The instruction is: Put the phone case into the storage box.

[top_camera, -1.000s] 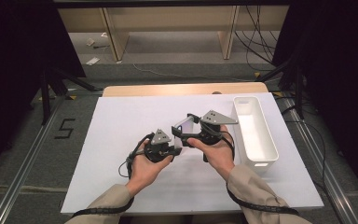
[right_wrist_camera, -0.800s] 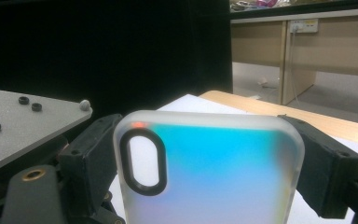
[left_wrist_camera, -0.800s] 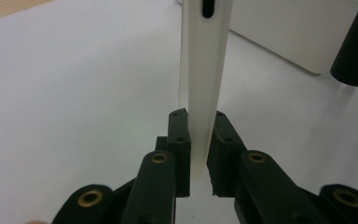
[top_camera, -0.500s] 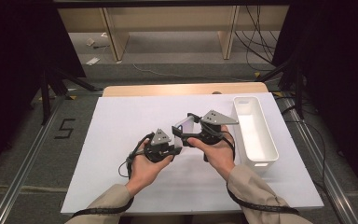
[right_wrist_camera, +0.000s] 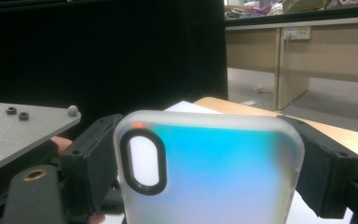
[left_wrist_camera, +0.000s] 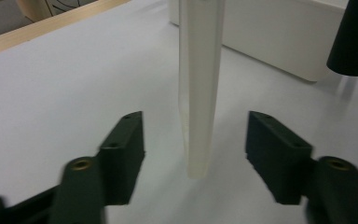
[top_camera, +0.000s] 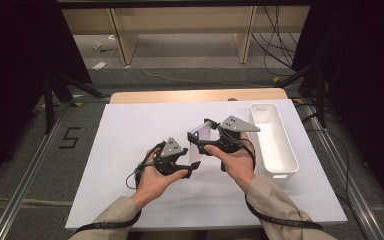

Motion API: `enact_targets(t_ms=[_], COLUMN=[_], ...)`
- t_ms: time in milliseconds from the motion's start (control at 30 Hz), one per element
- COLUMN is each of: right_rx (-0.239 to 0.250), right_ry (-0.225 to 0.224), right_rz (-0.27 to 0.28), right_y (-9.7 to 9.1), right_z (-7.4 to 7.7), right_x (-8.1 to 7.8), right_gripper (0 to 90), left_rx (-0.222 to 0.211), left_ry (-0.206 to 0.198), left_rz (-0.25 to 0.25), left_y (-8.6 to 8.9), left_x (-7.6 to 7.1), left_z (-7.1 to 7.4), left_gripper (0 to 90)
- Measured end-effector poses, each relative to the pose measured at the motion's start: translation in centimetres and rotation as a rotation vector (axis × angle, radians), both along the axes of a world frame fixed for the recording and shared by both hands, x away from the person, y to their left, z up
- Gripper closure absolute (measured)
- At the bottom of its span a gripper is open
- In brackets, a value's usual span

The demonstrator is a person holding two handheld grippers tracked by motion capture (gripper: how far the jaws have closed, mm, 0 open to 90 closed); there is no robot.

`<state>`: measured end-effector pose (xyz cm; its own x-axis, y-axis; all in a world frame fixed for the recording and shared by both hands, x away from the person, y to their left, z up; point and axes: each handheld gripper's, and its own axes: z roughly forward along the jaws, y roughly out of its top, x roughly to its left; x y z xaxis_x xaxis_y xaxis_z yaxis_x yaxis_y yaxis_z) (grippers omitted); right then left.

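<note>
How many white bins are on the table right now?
1: a long white plastic bin sits at the table's right side, beside the right tool that grips a translucent phone case.

Overhead forward-down view — two close gripper-mounted views

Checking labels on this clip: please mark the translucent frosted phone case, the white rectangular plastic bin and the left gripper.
translucent frosted phone case (right_wrist_camera: 223,177), right gripper view, its flat back.
white rectangular plastic bin (top_camera: 283,150), high view, its right wall.
left gripper (left_wrist_camera: 196,144), left gripper view, midway between its open jaws.
</note>
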<state>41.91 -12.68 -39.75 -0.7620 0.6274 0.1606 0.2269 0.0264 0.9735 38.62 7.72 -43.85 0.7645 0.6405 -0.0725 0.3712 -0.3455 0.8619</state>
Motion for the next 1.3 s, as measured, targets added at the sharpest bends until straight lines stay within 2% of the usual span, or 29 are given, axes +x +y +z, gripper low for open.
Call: enact_targets(t_ms=[67, 200, 333, 667, 1033, 1300], right_rx=[0.000, 0.005, 0.008, 0.016, 0.017, 0.017], right_ry=[-0.001, -0.003, -0.011, -0.012, -0.015, -0.014], right_rz=[-0.004, -0.013, -0.021, -0.044, -0.060, -0.065], right_y=[-0.2, -0.5, -0.7, -1.6, -2.1, -2.3], right_z=[0.1, 0.3, 0.5, 0.9, 1.1, 1.3], right_x=[0.0, 0.1, 0.2, 0.4, 0.5, 0.6], right_gripper=[18.7, 18.6, 18.6, 18.7, 18.6, 18.6], left_rx=[-0.006, -0.002, 0.001, 0.029, 0.103, 0.111], left_ry=[-0.003, -0.026, -0.036, -0.040, -0.025, -0.026], left_rz=[-0.002, -0.020, -0.040, -0.067, -0.076, -0.069], left_y=[0.0, 0.3, 0.8, 2.7, 5.3, 6.3], left_x=[0.0, 0.0, -0.1, -0.4, -0.7, -0.6], left_z=[0.1, 0.4, 0.7, 0.7, 0.6, 0.3], left_gripper=[18.2, 5.7, 0.2, 0.0, 0.5, 1.4])
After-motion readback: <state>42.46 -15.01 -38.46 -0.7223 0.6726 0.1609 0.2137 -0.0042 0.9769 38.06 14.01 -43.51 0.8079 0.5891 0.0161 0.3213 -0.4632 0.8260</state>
